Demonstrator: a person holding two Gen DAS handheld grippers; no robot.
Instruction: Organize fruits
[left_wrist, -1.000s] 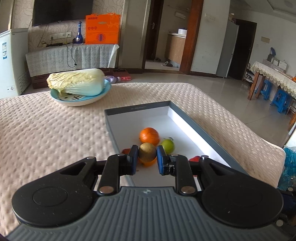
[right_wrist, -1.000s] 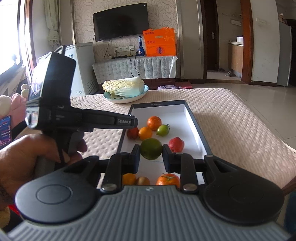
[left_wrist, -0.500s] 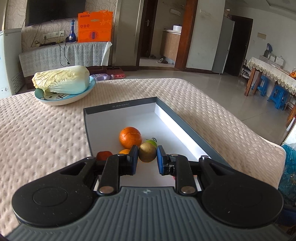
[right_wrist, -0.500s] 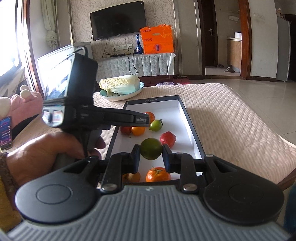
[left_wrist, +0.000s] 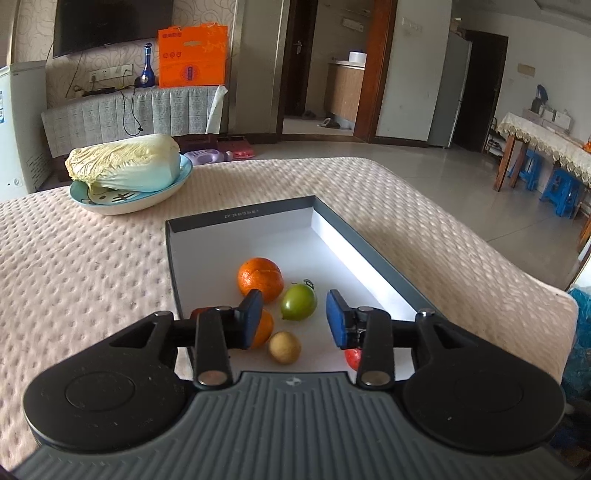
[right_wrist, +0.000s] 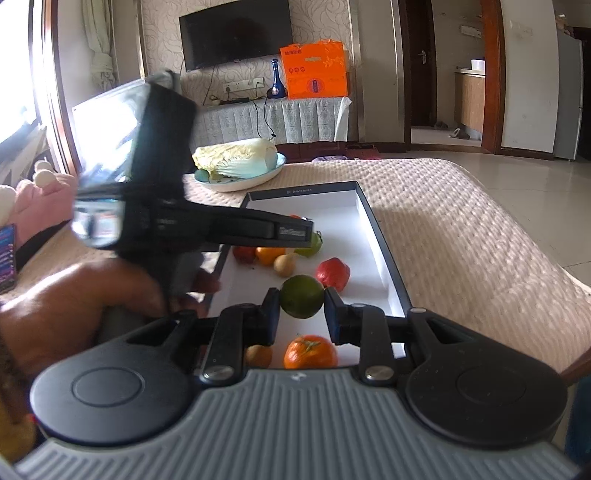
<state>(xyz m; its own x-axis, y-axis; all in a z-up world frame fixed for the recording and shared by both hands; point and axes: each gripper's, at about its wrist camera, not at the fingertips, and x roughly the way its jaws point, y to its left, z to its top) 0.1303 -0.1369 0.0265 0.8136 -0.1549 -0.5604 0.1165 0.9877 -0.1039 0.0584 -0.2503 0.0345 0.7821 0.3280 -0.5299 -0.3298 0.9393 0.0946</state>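
A shallow grey box with a white floor (left_wrist: 236, 218) (right_wrist: 384, 258) lies on the quilted table. In it are an orange (left_wrist: 259, 277), a green tomato-like fruit (left_wrist: 298, 302), a small brown kiwi-like fruit (left_wrist: 284, 347) (right_wrist: 284, 264), a smaller orange (left_wrist: 264, 328) and red fruits (right_wrist: 333, 274). My left gripper (left_wrist: 294, 319) is open and empty above the brown fruit. My right gripper (right_wrist: 301, 309) is shut on a green lime (right_wrist: 302, 296) above the box's near end, over a tangerine (right_wrist: 310, 352).
A blue plate with a napa cabbage (left_wrist: 125, 170) (right_wrist: 236, 160) stands on the table beyond the box. The left gripper body and the hand holding it (right_wrist: 147, 236) fill the left of the right wrist view. The table edge drops off at right (left_wrist: 517, 280).
My left gripper opened and let the brown fruit go; it now lies on the box floor. My right gripper stayed shut on the lime and shifted slightly.
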